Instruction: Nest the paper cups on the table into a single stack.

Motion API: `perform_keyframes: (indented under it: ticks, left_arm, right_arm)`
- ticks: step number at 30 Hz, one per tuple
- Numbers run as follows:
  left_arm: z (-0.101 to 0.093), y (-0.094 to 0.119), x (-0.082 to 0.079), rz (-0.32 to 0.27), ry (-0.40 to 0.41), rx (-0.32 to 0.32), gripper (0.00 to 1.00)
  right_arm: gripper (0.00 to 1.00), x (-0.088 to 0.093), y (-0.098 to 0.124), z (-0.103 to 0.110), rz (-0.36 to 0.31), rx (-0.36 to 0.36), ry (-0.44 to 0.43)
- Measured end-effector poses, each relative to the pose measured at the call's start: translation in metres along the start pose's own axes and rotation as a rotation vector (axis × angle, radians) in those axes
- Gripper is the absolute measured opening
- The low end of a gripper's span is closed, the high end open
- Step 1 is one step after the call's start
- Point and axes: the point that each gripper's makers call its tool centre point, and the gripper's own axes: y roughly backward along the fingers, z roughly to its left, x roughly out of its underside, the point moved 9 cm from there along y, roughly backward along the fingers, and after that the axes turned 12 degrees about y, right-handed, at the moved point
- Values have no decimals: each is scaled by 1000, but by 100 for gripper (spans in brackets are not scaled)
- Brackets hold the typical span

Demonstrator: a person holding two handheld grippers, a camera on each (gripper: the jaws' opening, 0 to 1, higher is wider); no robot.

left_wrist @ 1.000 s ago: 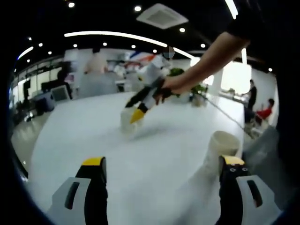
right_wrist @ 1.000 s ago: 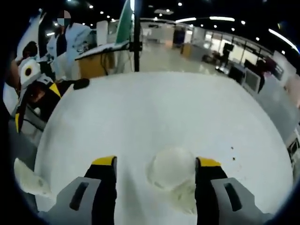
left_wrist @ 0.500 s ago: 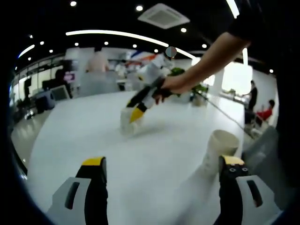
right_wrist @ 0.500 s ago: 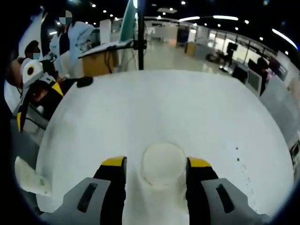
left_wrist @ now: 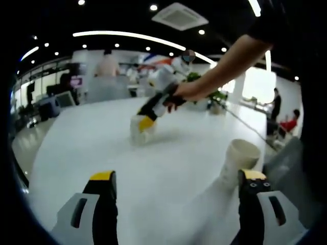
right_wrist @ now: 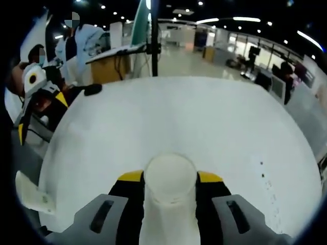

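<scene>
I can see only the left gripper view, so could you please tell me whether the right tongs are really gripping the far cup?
Observer: Yes. In the right gripper view, both jaws of the right tongs press against the sides of the far cup.
Operator: Thank you. Is anything inside it?
Observer: Its mouth faces that camera, and it looks empty.
Operator: Is there anything on the table close to it?
Observer: A few dark specks lie on the table, to the right of the cup in that view.
</scene>
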Motion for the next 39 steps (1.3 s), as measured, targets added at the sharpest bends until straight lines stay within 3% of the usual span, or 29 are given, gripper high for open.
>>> perform_keyframes:
  ticks: [21,32,39]
  left_arm:
    - [-3,-2,-10,-6,-17,9,97]
    - [-12,-5,-28,-11,-53,32,97]
    - [-23,-6,-43,-16,-76,55,97]
  right_arm:
    - [35,-3,23,6,-18,-10,-24]
    - [35,-12,60,15,-54,17,-28]
    - [35,-21,94,25,-102,58,-37]
